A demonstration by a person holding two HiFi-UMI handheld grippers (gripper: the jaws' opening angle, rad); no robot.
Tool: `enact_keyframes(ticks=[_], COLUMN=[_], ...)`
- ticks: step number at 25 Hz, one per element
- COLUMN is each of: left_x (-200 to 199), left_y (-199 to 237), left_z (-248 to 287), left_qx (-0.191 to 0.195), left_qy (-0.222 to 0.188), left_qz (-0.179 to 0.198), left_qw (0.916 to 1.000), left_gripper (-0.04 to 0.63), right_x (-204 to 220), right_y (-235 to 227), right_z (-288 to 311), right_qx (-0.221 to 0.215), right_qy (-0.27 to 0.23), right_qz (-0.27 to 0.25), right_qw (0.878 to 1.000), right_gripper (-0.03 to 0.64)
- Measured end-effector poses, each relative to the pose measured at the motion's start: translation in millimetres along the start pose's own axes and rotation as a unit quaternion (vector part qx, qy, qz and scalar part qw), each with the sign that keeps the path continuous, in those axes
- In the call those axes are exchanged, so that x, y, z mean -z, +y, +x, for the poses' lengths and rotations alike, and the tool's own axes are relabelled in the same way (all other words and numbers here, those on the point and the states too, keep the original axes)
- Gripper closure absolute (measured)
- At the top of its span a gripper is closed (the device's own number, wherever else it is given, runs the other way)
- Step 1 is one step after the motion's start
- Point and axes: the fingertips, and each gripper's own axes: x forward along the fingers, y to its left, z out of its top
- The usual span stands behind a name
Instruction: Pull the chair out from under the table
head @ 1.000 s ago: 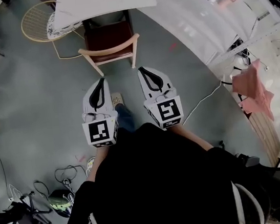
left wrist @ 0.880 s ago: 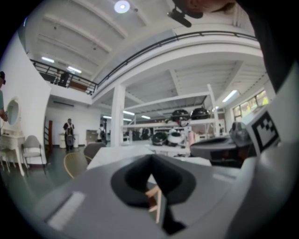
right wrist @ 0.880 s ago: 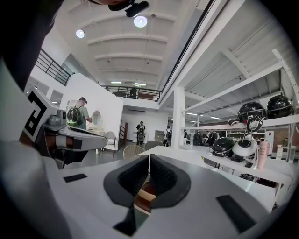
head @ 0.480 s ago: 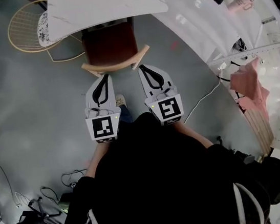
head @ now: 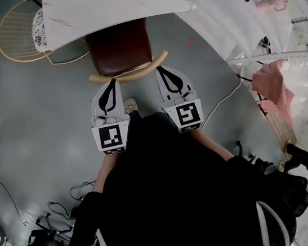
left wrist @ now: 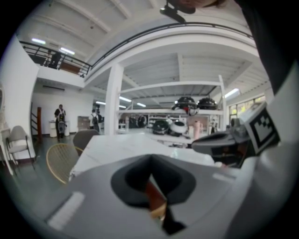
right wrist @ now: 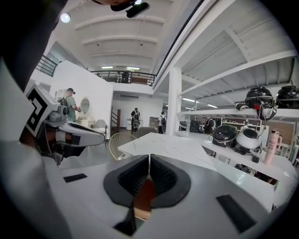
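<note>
**Both grippers closed and empty at the chair's backrest**

The chair stands on the grey floor with the far part of its dark red-brown seat tucked under the near edge of the white marble tabletop. Its curved pale wooden backrest faces the person and lies clear of that edge.

The left gripper points at the left part of the backrest, its tip just at the wood. From the head view I cannot tell whether it touches. The right gripper points at the right part of the backrest in the same way, tip right beside the rail. The two grippers lie side by side, well apart, each marker cube toward the person's body.

In the left gripper view the black fingers are pressed together with nothing between them; the brown seat and a strip of pale wood show through the gap below the pads. The right gripper's fingers are likewise closed on each other and empty, with the same seat and wood seen beneath.

A shoe shows on the floor between the grippers. A yellow wire chair stands at the tabletop's left corner, and a long white counter runs along its right side. A pink cloth hangs further right.
</note>
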Motion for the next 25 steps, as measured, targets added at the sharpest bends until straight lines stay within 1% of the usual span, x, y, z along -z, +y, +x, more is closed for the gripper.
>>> enact_keyframes(ticks=[4, 6, 9, 12, 15, 18, 23, 25], left_x=[4.5, 6.3, 11.3, 21.7, 35.6, 50.3, 83.5, 100.0], left_y=[-0.9, -1.0, -0.4, -1.5, -2.8, -8.3, -10.4, -9.4], left_z=[9.7, 15.0, 22.9, 32.0, 39.1, 45.5, 54.9, 58.5], left_qx=[-0.007, -0.015, -0.024, -0.024, -0.018, -0.002, 0.017, 0.021], left_qy=[0.018, 0.022, 0.029, 0.042, 0.059, 0.072, 0.103, 0.121], left_qz=[-0.011, -0.011, -0.005, 0.015, 0.033, 0.049, 0.064, 0.061], left_qw=[0.9998, 0.9996, 0.9993, 0.9987, 0.9976, 0.9962, 0.9925, 0.9906], left_gripper=[0.588, 0.588, 0.588, 0.588, 0.588, 0.588, 0.586, 0.586], right_x=[6.3, 8.9, 11.0, 18.1, 33.9, 53.2, 83.0, 94.8], right_y=[-10.4, -14.2, -16.1, -20.1, -23.2, -21.7, -10.2, -7.8], right_z=[6.8, 10.9, 16.4, 20.5, 24.0, 27.7, 39.1, 43.7], right_qx=[-0.008, -0.016, -0.039, -0.059, -0.075, -0.095, -0.135, -0.145], right_qy=[0.009, 0.011, 0.014, 0.022, 0.044, 0.059, 0.09, 0.103], right_qz=[0.001, -0.001, -0.016, -0.029, -0.053, -0.057, -0.06, -0.07], right_qw=[1.0, 1.0, 0.999, 0.998, 0.995, 0.992, 0.985, 0.982], right_gripper=[0.594, 0.594, 0.594, 0.594, 0.594, 0.594, 0.594, 0.592])
